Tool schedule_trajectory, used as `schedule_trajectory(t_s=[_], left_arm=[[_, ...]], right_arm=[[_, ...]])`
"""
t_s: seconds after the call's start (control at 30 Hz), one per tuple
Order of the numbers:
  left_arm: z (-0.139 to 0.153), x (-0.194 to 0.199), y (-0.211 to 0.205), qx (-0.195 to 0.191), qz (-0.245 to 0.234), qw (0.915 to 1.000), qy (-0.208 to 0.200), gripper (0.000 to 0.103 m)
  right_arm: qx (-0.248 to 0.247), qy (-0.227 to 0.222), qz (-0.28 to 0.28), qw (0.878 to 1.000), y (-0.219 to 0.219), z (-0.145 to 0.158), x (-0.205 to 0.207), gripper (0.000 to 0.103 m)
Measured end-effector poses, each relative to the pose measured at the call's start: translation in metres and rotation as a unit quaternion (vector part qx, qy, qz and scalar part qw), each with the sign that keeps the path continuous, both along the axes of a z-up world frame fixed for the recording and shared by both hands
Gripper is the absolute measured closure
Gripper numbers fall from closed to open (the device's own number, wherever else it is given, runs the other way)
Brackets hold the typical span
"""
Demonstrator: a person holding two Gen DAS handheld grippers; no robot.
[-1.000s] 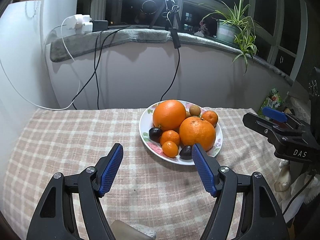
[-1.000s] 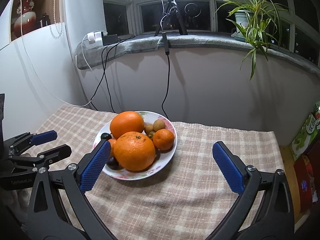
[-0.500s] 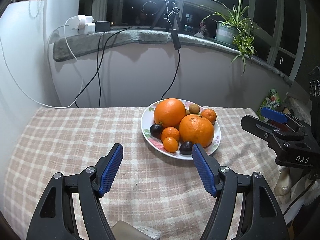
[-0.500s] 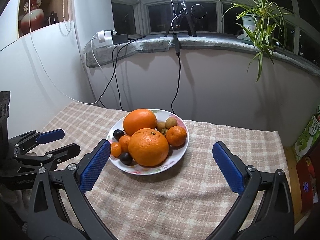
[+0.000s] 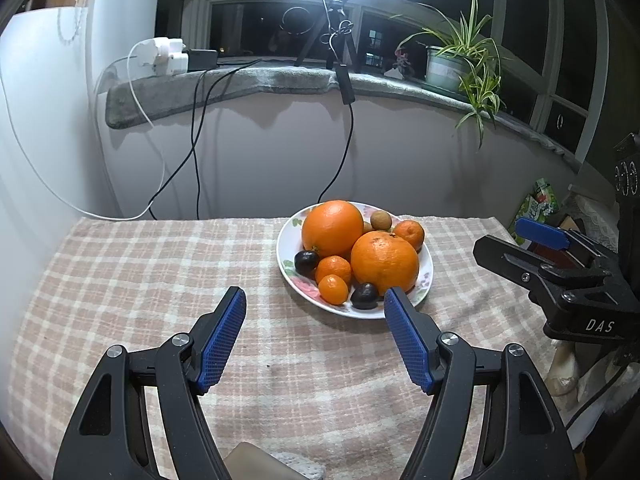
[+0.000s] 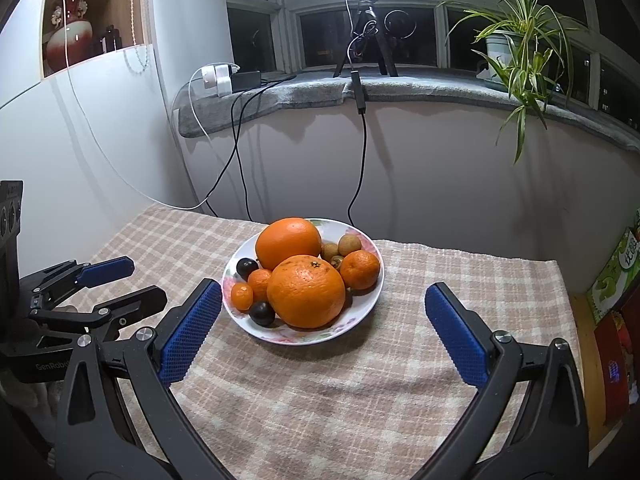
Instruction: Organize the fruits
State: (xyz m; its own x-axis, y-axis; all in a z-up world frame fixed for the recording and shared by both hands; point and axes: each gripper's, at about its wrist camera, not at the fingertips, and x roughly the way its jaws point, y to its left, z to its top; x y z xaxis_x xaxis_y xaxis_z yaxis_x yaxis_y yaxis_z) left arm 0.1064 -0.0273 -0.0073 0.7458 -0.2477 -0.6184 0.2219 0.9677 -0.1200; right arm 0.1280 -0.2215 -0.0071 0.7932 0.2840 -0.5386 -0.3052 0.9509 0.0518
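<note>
Fruits piled on floral plate [image 5: 427, 276] atop checked tablecloth [image 5: 160, 264]: two large oranges [image 5: 385, 262], small mandarins [image 6: 359, 269], dark plums [image 5: 306, 261], brown longans [image 6: 349, 245]. Left gripper [image 5: 315, 300] spread wide, empty, just short of plate. Right gripper [image 6: 323, 294] spread wide, empty, plate visible between fingers, untouched.

Your plate [image 6: 370, 300] sits mid-table [image 6: 360, 400] w/ fruit piled in; plant [image 6: 516, 52] behind, prob. on the sill [image 6: 304, 92].
</note>
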Motion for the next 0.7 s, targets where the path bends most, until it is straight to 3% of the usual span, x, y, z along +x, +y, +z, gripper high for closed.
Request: schedule_trajectory(t_s=[0.7], left_arm=[[0.0008,-0.0005,0.0019,0.001,-0.003,1.0000,-0.007,0.031]], right_arm=[[-0.001,0.003,-0.001,1.000,0.0005,-0.0065,0.0023,0.000]])
